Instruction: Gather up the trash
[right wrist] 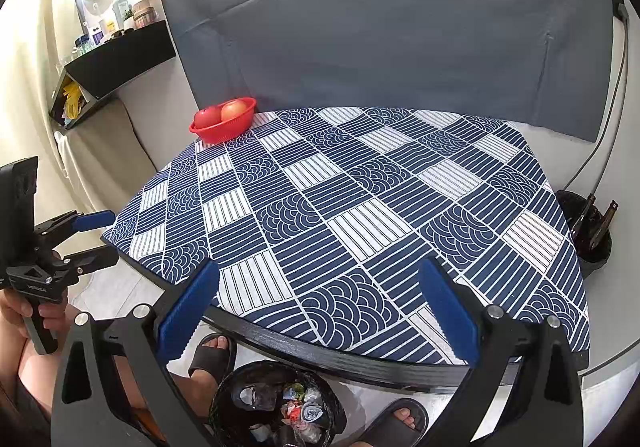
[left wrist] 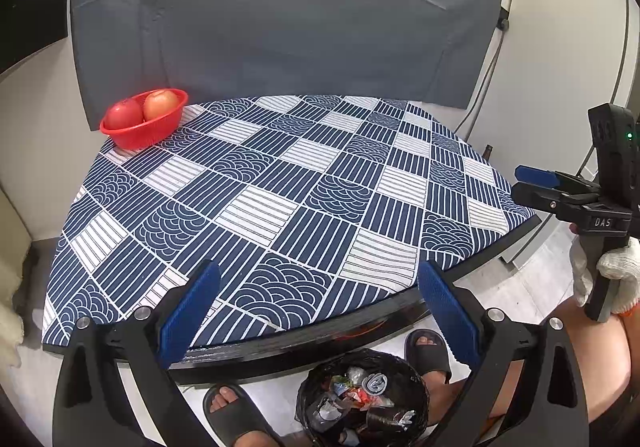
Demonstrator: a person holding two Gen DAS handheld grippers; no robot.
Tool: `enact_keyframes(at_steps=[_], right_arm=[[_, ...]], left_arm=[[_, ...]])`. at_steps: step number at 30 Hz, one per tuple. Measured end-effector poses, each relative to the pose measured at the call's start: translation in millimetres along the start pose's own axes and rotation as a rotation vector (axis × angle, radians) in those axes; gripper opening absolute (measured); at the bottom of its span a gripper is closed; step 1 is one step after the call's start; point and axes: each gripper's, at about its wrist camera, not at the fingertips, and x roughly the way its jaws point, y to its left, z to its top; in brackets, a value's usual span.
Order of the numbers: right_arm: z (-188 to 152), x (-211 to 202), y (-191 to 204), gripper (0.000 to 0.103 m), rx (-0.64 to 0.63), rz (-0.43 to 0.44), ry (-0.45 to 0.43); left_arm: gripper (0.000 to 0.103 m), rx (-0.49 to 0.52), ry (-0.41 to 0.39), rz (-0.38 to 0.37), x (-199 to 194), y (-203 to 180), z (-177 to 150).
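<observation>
A bin lined with a black bag (left wrist: 310,381) stands on the floor under the table's near edge, holding several crumpled wrappers (left wrist: 360,393). The bin (right wrist: 226,387) and its wrappers (right wrist: 304,407) also show in the right wrist view. My left gripper (left wrist: 320,311) hangs open above the table edge and the bin, nothing between its blue pads (left wrist: 192,311). My right gripper (right wrist: 320,311) is open too and holds nothing. Each gripper appears in the other's view, the right gripper (left wrist: 536,187) and the left gripper (right wrist: 100,241), off the table's sides. I see no trash on the tablecloth.
A round table (left wrist: 280,187) wears a blue-and-white patterned cloth. A red basket (left wrist: 140,135) with two apples sits at its far left. A second dark bin with brown bottles (right wrist: 592,235) stands to the right. Slippered feet (left wrist: 236,415) flank the bin. Grey fabric (left wrist: 280,27) hangs behind.
</observation>
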Motion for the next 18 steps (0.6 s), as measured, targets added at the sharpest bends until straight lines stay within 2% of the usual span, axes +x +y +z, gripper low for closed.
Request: enact_keyframes(at_steps=[18], right_arm=[[-0.1, 0.5, 0.6, 0.099, -0.003, -0.001, 0.003]], left_arm=[[0.096, -0.008, -0.008, 0.005, -1.3, 1.7, 0.0]])
